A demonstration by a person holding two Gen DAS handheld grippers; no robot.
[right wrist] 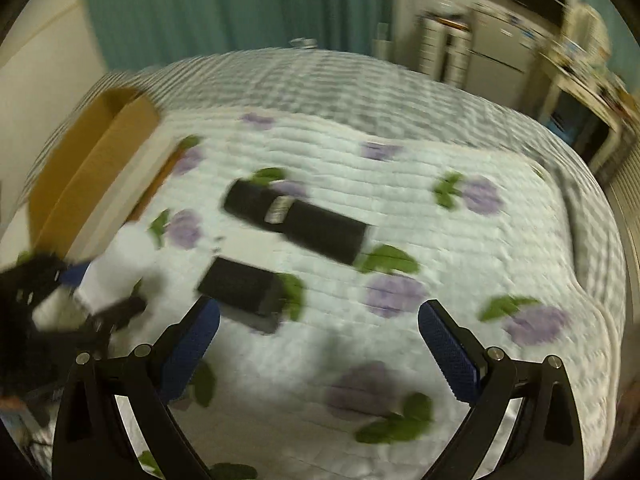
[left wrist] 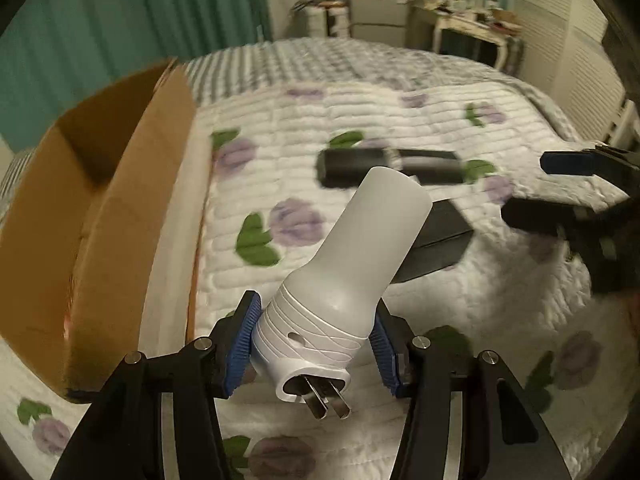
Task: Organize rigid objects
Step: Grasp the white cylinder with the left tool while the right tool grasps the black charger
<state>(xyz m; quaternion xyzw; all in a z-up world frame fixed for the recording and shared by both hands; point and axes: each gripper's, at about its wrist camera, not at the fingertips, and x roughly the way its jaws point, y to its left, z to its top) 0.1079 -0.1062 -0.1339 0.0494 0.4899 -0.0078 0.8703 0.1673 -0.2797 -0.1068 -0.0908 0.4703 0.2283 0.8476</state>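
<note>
My left gripper [left wrist: 314, 338] is shut on a white plug-in device [left wrist: 348, 276] with metal prongs toward the camera, held above the quilted bed. It shows blurred in the right wrist view [right wrist: 116, 268]. A black cylinder [left wrist: 388, 168] [right wrist: 296, 220] and a small black box [left wrist: 436, 236] [right wrist: 244, 292] lie on the bed beyond it. An open cardboard box [left wrist: 100, 208] [right wrist: 92, 168] stands at the left. My right gripper [right wrist: 319, 338] is open and empty above the bed, near the black box; it shows at the right of the left wrist view [left wrist: 548, 188].
The bed has a white quilt [right wrist: 400, 208] with purple flowers and green leaves. A teal curtain [left wrist: 140, 20] hangs behind. Cluttered furniture [left wrist: 440, 12] stands at the back right.
</note>
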